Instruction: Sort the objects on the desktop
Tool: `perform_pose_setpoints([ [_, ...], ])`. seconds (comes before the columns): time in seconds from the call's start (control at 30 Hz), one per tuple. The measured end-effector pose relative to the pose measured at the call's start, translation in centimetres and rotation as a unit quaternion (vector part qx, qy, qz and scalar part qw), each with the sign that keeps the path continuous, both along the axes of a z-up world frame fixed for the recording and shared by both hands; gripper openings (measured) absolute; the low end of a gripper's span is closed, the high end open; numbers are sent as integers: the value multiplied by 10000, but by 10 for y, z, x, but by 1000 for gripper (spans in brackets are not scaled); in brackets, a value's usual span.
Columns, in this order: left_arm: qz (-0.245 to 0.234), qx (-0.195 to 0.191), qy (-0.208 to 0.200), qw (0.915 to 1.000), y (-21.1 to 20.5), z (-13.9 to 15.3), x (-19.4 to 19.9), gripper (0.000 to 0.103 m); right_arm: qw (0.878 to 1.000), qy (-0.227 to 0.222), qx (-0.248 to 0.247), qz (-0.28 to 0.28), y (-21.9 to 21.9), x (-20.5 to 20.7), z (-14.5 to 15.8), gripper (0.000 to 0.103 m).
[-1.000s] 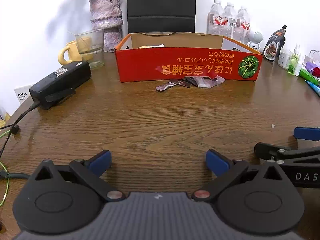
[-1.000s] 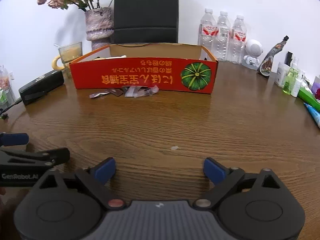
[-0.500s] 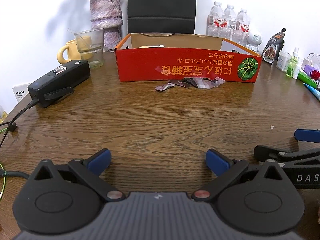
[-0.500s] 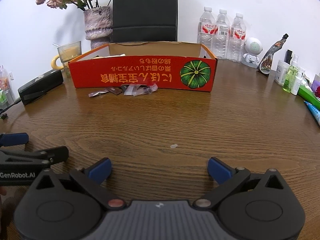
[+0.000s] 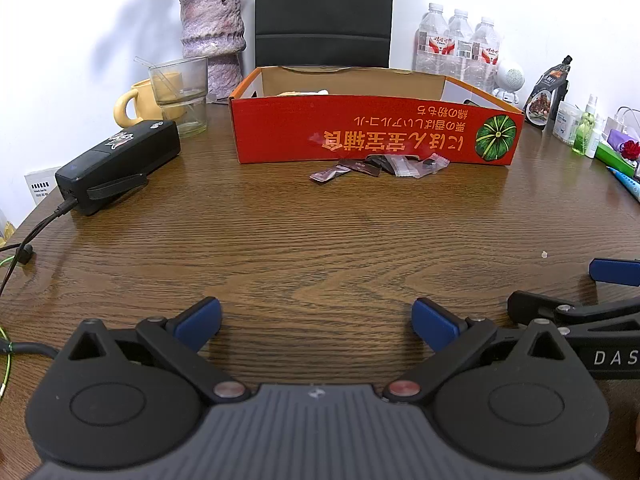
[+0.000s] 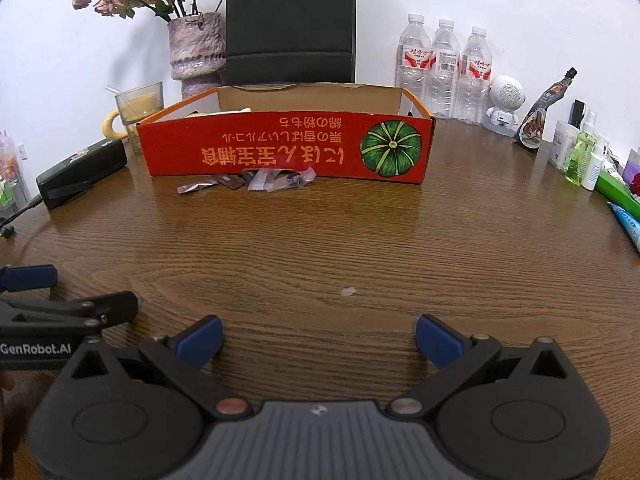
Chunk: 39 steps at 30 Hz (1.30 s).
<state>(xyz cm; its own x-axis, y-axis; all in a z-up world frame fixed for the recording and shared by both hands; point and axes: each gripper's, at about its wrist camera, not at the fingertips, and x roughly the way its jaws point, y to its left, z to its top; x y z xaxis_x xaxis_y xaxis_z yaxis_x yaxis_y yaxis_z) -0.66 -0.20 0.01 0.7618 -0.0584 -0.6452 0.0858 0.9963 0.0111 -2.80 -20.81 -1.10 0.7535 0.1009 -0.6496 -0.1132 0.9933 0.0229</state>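
Left gripper jaws spread wide, nothing held, low over bare wooden table. Right gripper likewise wide, empty, just beside it. Candy wrappers lie well ahead, touching front wall of red cardboard box.

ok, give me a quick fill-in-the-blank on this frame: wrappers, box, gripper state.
1. The small wrappers lie on the table just in front of the ____ cardboard box.
2. Both the left hand-held gripper and the right hand-held gripper have their jaws ____.
3. The picture printed on the box front is a green ____.
4. Behind the box at the right stand ____ water bottles.

Missing words: red; open; pumpkin; three
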Motion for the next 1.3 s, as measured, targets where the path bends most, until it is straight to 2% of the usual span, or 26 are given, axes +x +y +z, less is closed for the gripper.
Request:
perform_pose_setpoints([
  [0.27, -44, -6, 21, 10000, 0, 1, 4, 103, 10000, 2, 14, 73, 0, 1, 0, 103],
  [0.4, -140, -106, 80, 9998, 3, 14, 29, 103, 9991, 39, 79, 419, -3, 7, 4, 99],
  [0.5, -364, -153, -218, 9990, 2, 30, 56, 102, 9985, -14, 24, 547, -9, 24, 20, 93],
  [0.57, -416, -48, -347, 9985, -1, 36, 81, 91, 9981, -197, 113, 567, -14, 44, 34, 90],
  [0.6, -442, 46, -361, 9984, -4, 37, 93, 82, 9979, -259, 171, 563, -16, 56, 40, 83],
  [0.63, -557, 83, -344, 9978, -6, 36, 104, 80, 9981, -202, 293, 497, -17, 70, 42, 79],
  [0.67, -705, 66, -300, 9970, -8, 34, 114, 77, 9981, -82, 485, 379, -19, 86, 43, 68],
  [0.7, -854, 37, -226, 9961, -9, 30, 124, 75, 9974, 38, 674, 270, -20, 101, 43, 62],
  [0.77, -890, 45, -70, 9960, -6, 22, 138, 64, 9959, 187, 870, 147, -13, 121, 41, 60],
  [0.8, -857, 69, -5, 9963, -5, 19, 144, 55, 9955, 232, 916, 98, -9, 130, 39, 59],
  [0.83, -838, 59, 43, 9965, -3, 16, 148, 51, 9951, 277, 952, 50, -5, 138, 38, 57],
  [0.93, -953, -128, 81, 9953, 3, 12, 152, 51, 9945, 364, 975, -55, 9, 154, 29, 45],
  [1.07, -1057, -47, -4, 9944, 1, 6, 151, 48, 9954, 334, 845, -307, 17, 162, 20, 34],
  [1.13, -1118, -16, -58, 9937, -1, 5, 148, 36, 9957, 302, 762, -438, 20, 165, 16, 29],
  [1.17, -1165, 5, -69, 9932, -2, 5, 146, 33, 9958, 285, 718, -489, 21, 165, 14, 25],
  [1.23, -1264, 27, -44, 9920, -6, 7, 140, 16, 9967, 268, 623, -436, 22, 163, 14, 22],
  [1.3, -1316, 92, -13, 9913, -10, 8, 132, 16, 9979, 267, 511, -298, 23, 155, 14, 20],
])
